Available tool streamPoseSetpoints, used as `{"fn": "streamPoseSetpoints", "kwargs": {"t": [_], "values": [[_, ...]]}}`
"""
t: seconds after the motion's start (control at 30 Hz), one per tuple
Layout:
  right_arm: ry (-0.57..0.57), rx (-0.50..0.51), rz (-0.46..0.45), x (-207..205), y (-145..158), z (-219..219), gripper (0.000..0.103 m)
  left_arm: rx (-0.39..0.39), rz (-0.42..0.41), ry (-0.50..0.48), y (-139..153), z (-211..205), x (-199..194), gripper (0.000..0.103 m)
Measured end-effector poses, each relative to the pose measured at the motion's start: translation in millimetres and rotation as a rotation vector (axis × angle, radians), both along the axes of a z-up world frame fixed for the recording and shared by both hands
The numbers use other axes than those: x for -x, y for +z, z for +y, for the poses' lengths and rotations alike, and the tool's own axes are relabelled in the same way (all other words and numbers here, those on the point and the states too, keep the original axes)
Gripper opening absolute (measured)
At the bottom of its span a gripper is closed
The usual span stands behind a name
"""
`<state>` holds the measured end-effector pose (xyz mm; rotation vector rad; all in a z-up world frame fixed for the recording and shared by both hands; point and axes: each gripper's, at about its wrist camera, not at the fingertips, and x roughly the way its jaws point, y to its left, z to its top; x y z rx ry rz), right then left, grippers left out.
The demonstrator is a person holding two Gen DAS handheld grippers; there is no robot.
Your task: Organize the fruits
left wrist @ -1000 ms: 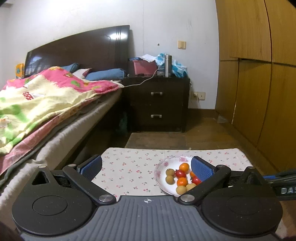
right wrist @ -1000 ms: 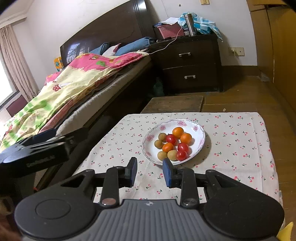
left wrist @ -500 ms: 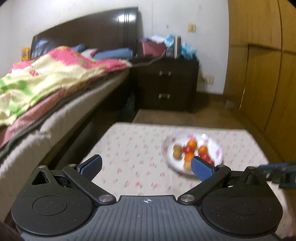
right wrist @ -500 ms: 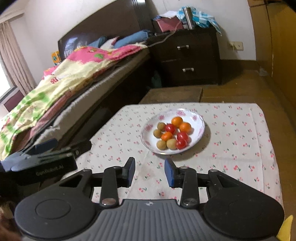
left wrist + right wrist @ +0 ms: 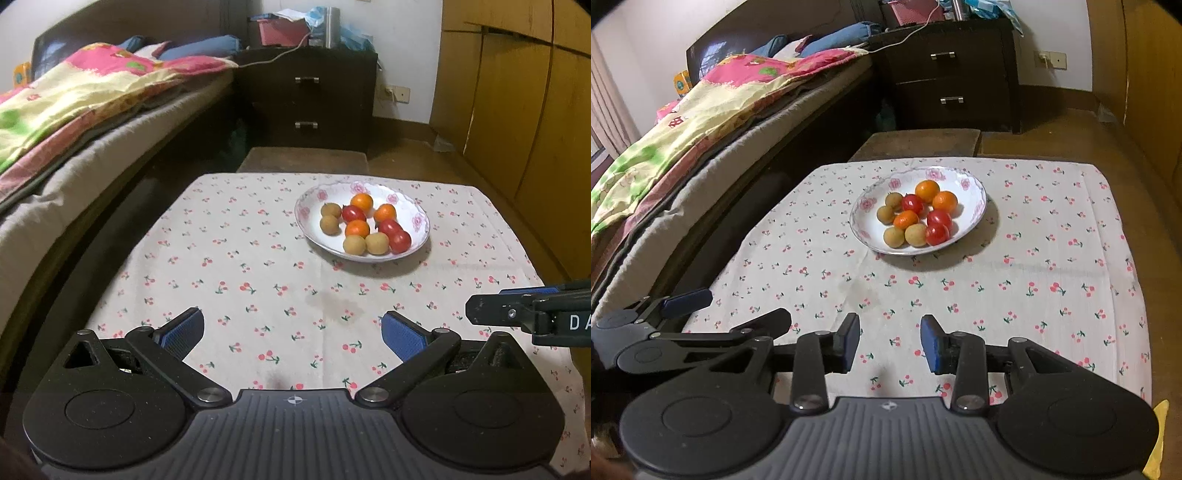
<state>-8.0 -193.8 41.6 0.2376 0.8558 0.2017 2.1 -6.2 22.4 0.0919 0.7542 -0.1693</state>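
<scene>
Bedroom table with cherry-print cloth (image 5: 258, 280): plate (image 5: 417, 221) of fruits (image 5: 916, 218) is seen well ahead of both grippers; left gripper (image 5: 291, 334) spread wide, right gripper (image 5: 890, 341) narrowly parted, both empty.

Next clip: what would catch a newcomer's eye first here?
The white flowered plate of mixed fruit stands out, set toward the far end of the cherry-print tablecloth: orange fruits, red tomatoes and brown longan-like fruits piled together. Near the cloth's front edge the left gripper and right gripper both stand open and empty. A bed with a bright quilt runs along the left.
</scene>
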Motion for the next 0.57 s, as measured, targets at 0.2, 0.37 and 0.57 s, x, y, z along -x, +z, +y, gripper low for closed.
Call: {"fn": "streamPoseSetpoints", "kwargs": {"t": [0.2,0.37,0.57], "values": [[0.005,0.001,0.015,1,-3,2,0.038,0.005,0.034,-0.006,-4,-1,-5,0.103],[0.011,0.01,0.033,1,-8,4,0.039,0.012,0.057,-0.015,-7,-2,-5,0.103],[0.007,0.015,0.048,1,-10,3,0.041,0.009,0.07,-0.011,-8,-3,-6,0.103]]}}
